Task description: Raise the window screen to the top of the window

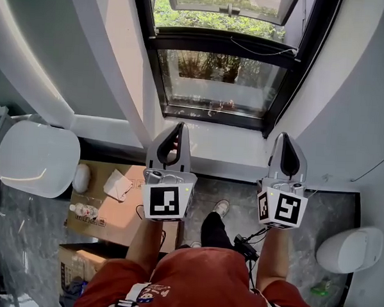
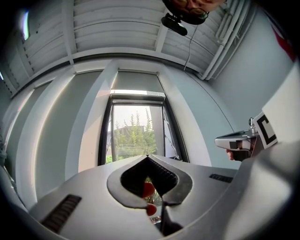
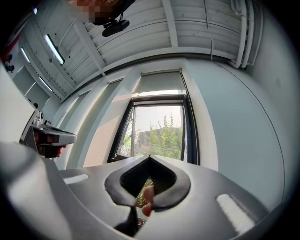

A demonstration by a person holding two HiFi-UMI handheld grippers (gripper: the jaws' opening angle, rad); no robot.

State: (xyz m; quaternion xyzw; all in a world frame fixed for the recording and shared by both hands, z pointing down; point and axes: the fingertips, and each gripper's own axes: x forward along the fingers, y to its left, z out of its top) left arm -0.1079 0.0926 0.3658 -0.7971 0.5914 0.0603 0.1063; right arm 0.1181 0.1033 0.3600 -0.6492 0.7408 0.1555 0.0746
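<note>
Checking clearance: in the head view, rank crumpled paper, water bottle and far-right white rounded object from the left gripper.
1. Crumpled paper, on the box beside left gripper.
2. Water bottle, farther left.
3. White rounded object, far right.

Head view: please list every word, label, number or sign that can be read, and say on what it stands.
No text can be read here.
cardboard box: small red printed marks, too small to read.
bottle: label too blurred to read.
left gripper and right gripper: only black-and-white square markers, no letters.
</note>
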